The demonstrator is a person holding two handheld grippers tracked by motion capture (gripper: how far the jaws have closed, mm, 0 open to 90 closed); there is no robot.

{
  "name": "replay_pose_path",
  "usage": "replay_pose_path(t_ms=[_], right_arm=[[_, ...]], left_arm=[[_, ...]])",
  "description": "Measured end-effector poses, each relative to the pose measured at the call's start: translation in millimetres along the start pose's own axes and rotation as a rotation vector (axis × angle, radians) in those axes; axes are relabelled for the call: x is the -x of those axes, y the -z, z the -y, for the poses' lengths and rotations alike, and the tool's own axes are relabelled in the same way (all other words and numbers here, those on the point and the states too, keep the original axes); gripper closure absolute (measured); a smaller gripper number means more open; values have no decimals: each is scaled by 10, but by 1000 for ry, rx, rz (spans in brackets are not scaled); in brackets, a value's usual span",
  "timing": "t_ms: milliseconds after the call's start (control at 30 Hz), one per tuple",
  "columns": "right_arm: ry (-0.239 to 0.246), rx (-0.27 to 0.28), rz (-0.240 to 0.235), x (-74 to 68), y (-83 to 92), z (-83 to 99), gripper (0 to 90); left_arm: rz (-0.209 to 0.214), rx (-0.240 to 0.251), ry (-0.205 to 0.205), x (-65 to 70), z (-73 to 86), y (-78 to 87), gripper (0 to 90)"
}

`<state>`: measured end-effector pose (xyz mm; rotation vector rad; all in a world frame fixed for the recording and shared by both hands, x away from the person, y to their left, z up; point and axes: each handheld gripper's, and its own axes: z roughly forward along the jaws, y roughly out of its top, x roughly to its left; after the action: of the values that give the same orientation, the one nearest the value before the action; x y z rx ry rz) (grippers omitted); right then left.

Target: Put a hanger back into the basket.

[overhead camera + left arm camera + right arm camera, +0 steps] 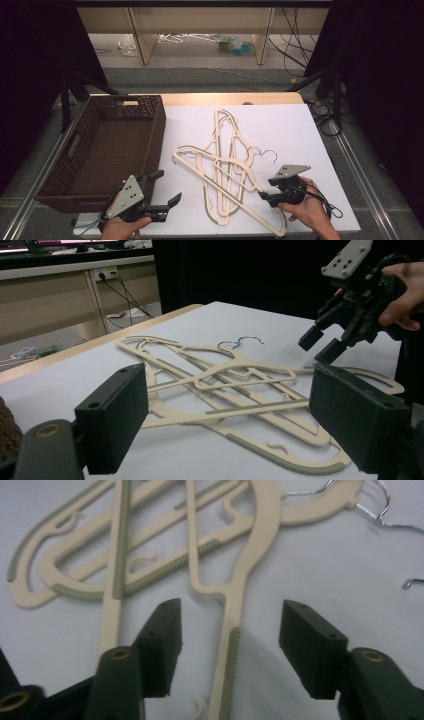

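R gripper [227,625] half-wide astride cream hanger [235,595] arm, pads not touching; L gripper [160,187] wide, nothing between.

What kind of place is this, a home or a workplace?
Probably a lab or recording workspace: black curtains surround a white-covered table, loose cables lie on the floor behind, and cream hangers sit beside a wicker basket.

Dark brown wicker basket [150,131] sits on the table's left side, a handle slot in its near wall. White sheet [295,127] covers the tabletop. Beyond the table, cables [292,37] trail across the floor beside pale wooden furniture legs [141,37].
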<state>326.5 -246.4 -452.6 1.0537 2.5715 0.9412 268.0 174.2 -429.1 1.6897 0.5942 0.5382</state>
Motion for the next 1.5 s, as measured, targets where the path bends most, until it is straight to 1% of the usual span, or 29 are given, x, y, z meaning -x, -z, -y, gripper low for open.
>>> replay_pose_path(t_ms=[33, 67, 133, 200, 233, 267, 300, 333, 367, 400, 433, 533, 567, 600, 633, 700, 767, 800, 867, 900, 1000, 1033, 1067, 1100, 1233, 1300, 1400, 1467, 1500], right_arm=[[13, -16, 5, 17, -32, -8, 473], [-3, -26, 4, 19, -58, -21, 477], [11, -60, -4, 63, -115, -47, 495], [-10, -103, -7, 72, -136, -75, 518], [-3, -106, -3, 81, -169, -82, 539], [8, -129, -22, 95, -172, -97, 559], [-3, -145, -23, 89, -174, -104, 563], [6, -162, -26, 92, -190, -109, 568], [-4, -172, -27, 80, -203, -111, 579], [7, -179, -29, 83, -215, -117, 593], [18, -183, -32, 80, -231, -121, 603], [31, -210, -41, 60, -257, -134, 625], [41, -225, -18, 41, -269, -157, 669], [41, -225, -18, 41, -269, -157, 669], [48, -245, -2, 32, -281, -185, 696], [54, -249, 3, 27, -288, -195, 699], [71, -275, 14, 11, -313, -235, 702], [60, -289, 15, 9, -317, -248, 702], [56, -296, 13, 12, -329, -264, 704], [56, -304, 12, 14, -331, -271, 707], [48, -308, 18, 18, -336, -279, 746], [42, -306, 19, 30, -340, -283, 769], [11, -305, 16, 51, -335, -284, 783], [1, -302, 19, 53, -331, -279, 787], [6, -279, 24, 66, -306, -273, 797], [36, -264, 33, 64, -260, -286, 797], [96, -266, 43, 43, -209, -319, 798], [125, -273, 39, 20, -175, -332, 798], [151, -274, 43, 13, -162, -336, 799]], left_arm=[[3, -2, 0, 2, 2, -2, 159], [4, -4, 5, 10, 4, -6, 159], [6, -6, 6, 19, 6, -6, 159], [10, -7, -5, 18, 4, -7, 159], [10, -7, -5, 18, 4, -7, 159], [10, -9, -7, 17, 6, -9, 159], [15, 1, 0, 19, 12, -18, 160], [13, -1, 0, 19, 12, -16, 160], [14, 0, 1, 17, 11, -16, 160], [8, -12, -2, 15, 5, -8, 160], [15, 2, 0, 12, 9, -22, 160], [9, -12, -4, 18, 10, -18, 160], [11, -13, 4, 27, 12, -20, 160], [11, -13, 4, 27, 12, -20, 160], [13, -15, -18, 13, 7, -22, 160], [13, -17, -14, 18, 11, -26, 160], [13, -20, -15, 22, 14, -25, 160], [13, -18, -9, 26, 13, -28, 160], [16, -12, -11, 24, 14, -37, 160], [15, -24, -18, 26, 16, -41, 160], [18, -22, -14, 36, 24, -54, 160], [16, -30, -21, 37, 20, -54, 160], [16, -30, -20, 43, 22, -62, 162], [21, -38, -29, 53, 28, -74, 163], [32, -43, -31, 80, 26, -91, 163], [39, -37, -30, 86, 30, -109, 164], [33, -59, -29, 97, 34, -158, 166], [27, -84, -28, 104, 39, -238, 169], [30, -102, -40, 111, 46, -289, 171]])
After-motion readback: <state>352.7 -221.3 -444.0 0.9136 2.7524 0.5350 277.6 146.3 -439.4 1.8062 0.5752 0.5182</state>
